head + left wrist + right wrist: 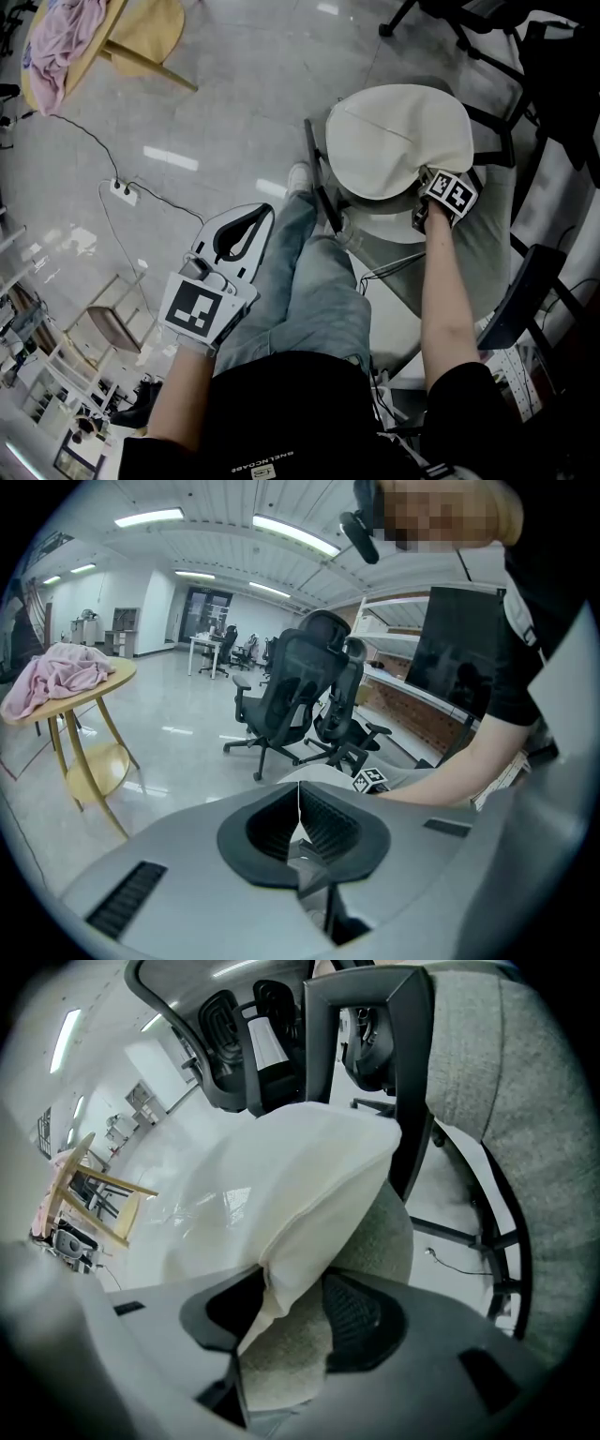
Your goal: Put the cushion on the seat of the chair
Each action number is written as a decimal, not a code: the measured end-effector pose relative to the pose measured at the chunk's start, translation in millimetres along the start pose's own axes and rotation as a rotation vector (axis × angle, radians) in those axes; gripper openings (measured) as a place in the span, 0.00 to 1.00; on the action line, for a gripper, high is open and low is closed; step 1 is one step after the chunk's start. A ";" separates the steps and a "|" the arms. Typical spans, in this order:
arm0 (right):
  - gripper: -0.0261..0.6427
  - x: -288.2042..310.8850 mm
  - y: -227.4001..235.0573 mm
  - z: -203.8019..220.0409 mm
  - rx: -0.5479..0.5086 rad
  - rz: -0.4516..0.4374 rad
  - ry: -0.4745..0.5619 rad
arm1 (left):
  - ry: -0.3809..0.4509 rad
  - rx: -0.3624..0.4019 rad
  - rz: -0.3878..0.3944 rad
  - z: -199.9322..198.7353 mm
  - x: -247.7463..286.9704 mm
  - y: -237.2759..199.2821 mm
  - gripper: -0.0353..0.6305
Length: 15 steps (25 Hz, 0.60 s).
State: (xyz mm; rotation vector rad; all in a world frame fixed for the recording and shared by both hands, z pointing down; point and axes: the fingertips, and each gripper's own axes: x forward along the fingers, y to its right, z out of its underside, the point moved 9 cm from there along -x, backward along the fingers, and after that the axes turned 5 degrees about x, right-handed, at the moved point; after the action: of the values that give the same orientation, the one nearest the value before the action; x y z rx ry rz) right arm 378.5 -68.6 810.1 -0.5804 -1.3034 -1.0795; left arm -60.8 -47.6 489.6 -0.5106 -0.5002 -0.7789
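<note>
Your right arm reaches straight up the right side of the head view, and the right gripper [427, 202] points steeply down at the near edge of the cushion [398, 141]. Your left hand stays low at the lower left of that view, beside your thigh, with the left gripper [255, 217] angled gently down over the floor [216, 112].

In the right gripper view your jaws stand wide. A corner of the cushion [300, 1176] hangs down between them, and the grey seat [375, 1241] shows through the gap. The right-hand pad is clear of the fabric. The corner lies close along the other pad, perhaps brushing it, but nothing is pinched.

In the left gripper view your jaws are closed tip to tip with nothing between them.

The cushion is cream, rounded and plump, with a seam running across its top. It lies on the seat [394, 225] in the upper right of the head view, covering most of it, with a strip of seat showing at the near edge.
</note>
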 end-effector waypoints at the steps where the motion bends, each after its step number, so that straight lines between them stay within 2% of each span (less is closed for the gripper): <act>1: 0.33 0.0 1.6 -0.2 0.000 0.014 0.000 | -0.001 -0.002 0.001 0.6 -0.1 -0.5 0.07; 9: 0.33 -11.8 17.0 8.3 -0.024 0.081 -0.010 | 0.012 0.003 0.009 0.8 -2.4 2.7 0.07; 15: 0.33 -20.2 29.5 17.1 -0.016 0.150 -0.056 | 0.033 0.006 0.004 -0.1 -7.6 6.2 0.07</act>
State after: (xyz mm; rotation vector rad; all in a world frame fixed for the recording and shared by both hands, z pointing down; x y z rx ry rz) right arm 398.1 -35.3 801.2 -0.7130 -1.2800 -0.9568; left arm -60.7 -39.9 483.6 -0.4923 -0.4703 -0.7804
